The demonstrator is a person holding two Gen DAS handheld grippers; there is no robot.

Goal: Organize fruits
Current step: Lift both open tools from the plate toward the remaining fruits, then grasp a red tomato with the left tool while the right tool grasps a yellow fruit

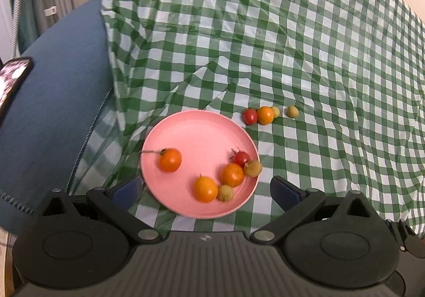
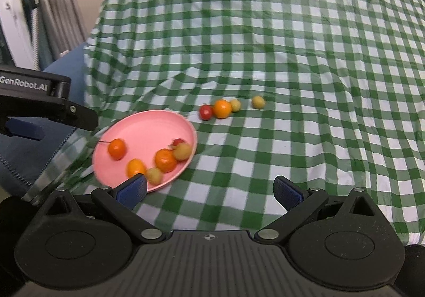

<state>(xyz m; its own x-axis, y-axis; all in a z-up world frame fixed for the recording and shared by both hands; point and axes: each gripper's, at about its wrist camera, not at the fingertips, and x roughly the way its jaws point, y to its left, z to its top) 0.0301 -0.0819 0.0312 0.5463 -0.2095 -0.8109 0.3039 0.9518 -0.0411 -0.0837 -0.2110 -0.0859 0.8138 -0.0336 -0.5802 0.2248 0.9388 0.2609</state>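
Note:
A pink plate (image 1: 202, 129) (image 2: 148, 127) lies on the green checked cloth and holds several small fruits: orange ones (image 1: 170, 159), a red one (image 1: 241, 158) and yellow-green ones (image 1: 253, 168). Beyond its right rim, on the cloth, sit a red fruit (image 1: 250, 116) (image 2: 205, 112), an orange fruit (image 1: 265, 115) (image 2: 222, 108) and two yellow-green fruits (image 1: 292, 112) (image 2: 258, 102). My left gripper (image 1: 205, 189) is open and empty, its fingers either side of the plate's near edge. My right gripper (image 2: 209, 190) is open and empty, over the cloth just right of the plate.
The checked cloth (image 1: 318, 58) is wrinkled, with a raised fold behind the plate. A blue cushion (image 1: 53, 111) lies to the left, with a phone (image 1: 13, 79) at its edge. The left gripper's body (image 2: 39, 103) shows in the right wrist view, left of the plate.

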